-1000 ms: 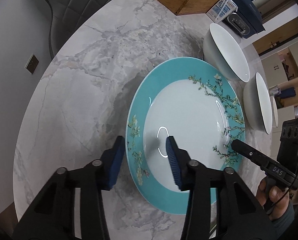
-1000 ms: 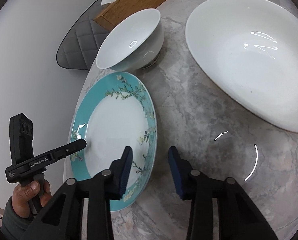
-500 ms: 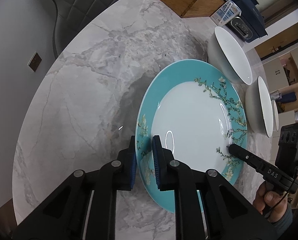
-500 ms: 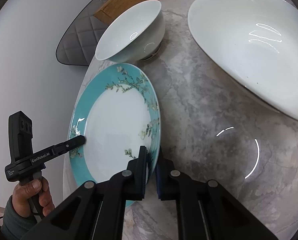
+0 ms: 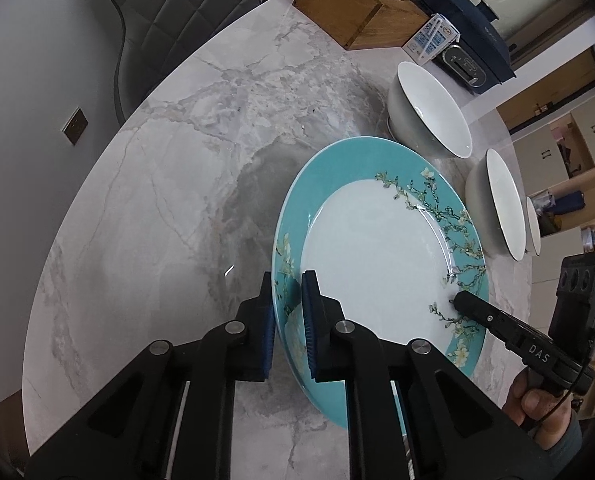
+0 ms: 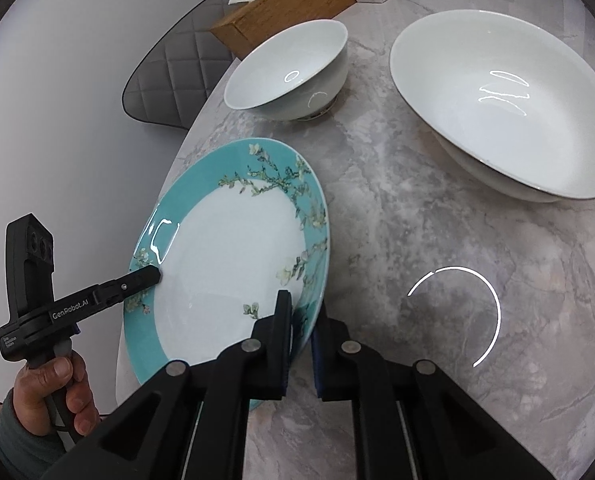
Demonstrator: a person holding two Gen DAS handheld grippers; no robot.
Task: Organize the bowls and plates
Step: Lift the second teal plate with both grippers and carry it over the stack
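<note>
Gripping teal plate (image 5: 377,264) rim, both sides

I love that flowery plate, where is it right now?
The turquoise plate is pinched at opposite rims by the left gripper and right gripper, near the table's edge, below the small white bowl.

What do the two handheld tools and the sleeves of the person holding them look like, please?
Both tools are matte black with silver pivot screws and ribbed blue pads. The left tool carries white "GenRobot.AI" lettering; the right tool reads "DAS", with a thin black cable. The sleeve looks grey-green.
</note>
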